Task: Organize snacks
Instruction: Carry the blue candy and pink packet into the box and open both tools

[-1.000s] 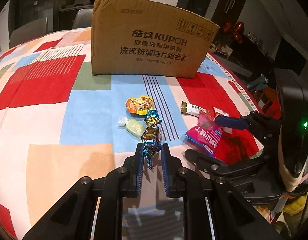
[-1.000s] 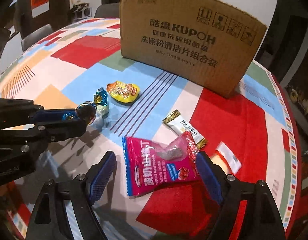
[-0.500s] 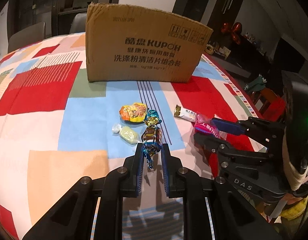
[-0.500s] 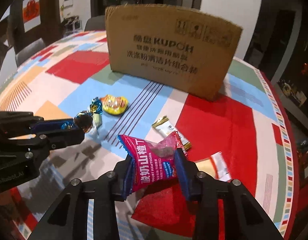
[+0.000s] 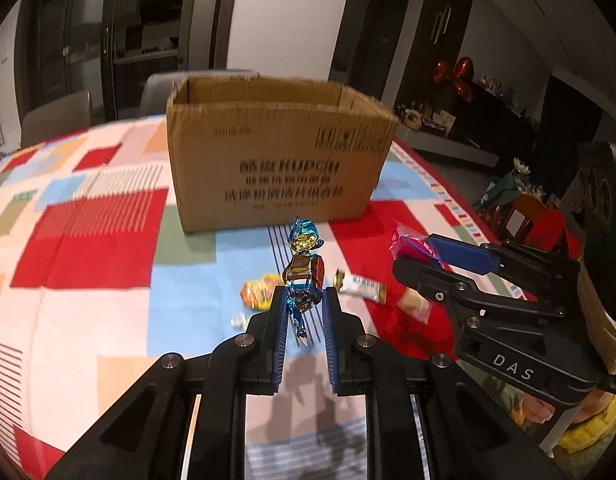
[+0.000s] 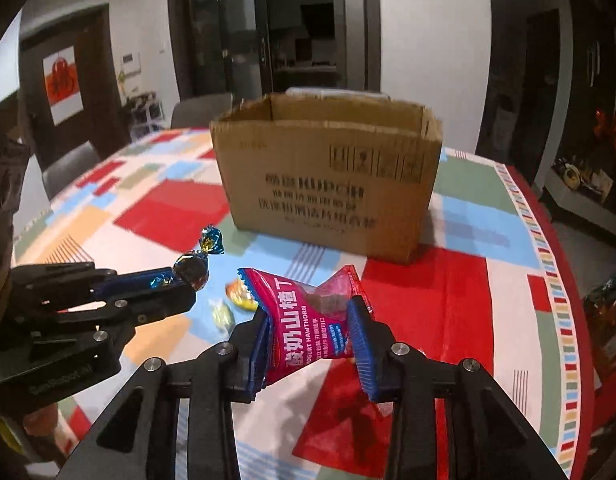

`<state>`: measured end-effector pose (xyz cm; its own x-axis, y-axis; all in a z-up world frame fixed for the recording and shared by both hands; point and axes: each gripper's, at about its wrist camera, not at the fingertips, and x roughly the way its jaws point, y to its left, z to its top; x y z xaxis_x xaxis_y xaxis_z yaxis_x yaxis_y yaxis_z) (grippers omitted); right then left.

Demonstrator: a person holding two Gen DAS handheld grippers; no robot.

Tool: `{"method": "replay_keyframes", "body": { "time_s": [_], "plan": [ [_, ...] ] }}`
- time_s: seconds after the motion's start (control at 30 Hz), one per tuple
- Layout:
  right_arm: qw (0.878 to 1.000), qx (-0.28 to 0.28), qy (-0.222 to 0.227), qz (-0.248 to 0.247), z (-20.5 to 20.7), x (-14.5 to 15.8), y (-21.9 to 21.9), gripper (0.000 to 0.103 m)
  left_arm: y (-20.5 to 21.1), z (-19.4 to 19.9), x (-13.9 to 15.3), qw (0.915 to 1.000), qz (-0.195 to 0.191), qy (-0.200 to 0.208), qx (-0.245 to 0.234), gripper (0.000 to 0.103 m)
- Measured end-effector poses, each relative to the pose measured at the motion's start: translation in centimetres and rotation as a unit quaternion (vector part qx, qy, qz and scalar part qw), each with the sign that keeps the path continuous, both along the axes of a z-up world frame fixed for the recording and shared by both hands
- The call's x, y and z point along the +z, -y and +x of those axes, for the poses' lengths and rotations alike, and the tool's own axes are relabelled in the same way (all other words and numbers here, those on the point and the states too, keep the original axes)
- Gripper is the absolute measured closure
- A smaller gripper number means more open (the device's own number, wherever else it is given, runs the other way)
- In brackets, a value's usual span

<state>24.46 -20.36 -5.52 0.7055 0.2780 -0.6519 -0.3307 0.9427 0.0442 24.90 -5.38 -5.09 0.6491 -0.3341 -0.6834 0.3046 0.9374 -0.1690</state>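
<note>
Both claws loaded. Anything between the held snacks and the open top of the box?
Nothing visible. The left claw holds the foil candy, the right claw the pink packet, both off the table. The box stands ahead, top open, the gap between free.

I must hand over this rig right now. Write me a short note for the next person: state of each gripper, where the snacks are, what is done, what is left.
Left gripper: shut on the blue-and-gold foil-wrapped candy, held above the table.
Right gripper: shut on the pink hawthorn snack packet, also off the table.
Open brown cardboard box: behind both, on the patchwork tablecloth; inside not visible.
Done: both snacks gripped.
Left: probably drop both into the box, then collect the orange-yellow packet, the white-and-gold bar and the small pale candy on the cloth.
</note>
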Motion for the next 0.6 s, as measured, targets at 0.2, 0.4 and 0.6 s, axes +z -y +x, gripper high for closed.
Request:
{"method": "replay_keyframes", "body": {
  "time_s": [0.2,0.4,0.6],
  "plan": [
    [0.999,-0.007,0.016,0.040,0.7,2.6,0.5,0.065,-0.3,0.9,3.0,0.9997,0.004,0.024,-0.002,0.085],
    [0.997,-0.011,0.044,0.065,1.6,5.6,0.9,0.065,-0.3,2.1,6.1,0.9986,0.013,0.052,-0.005,0.085],
    [0.995,-0.009,0.064,0.073,3.1,8.2,1.0,0.065,0.0,3.9,8.9,0.9971,0.025,0.072,-0.008,0.085]
  ]
}}
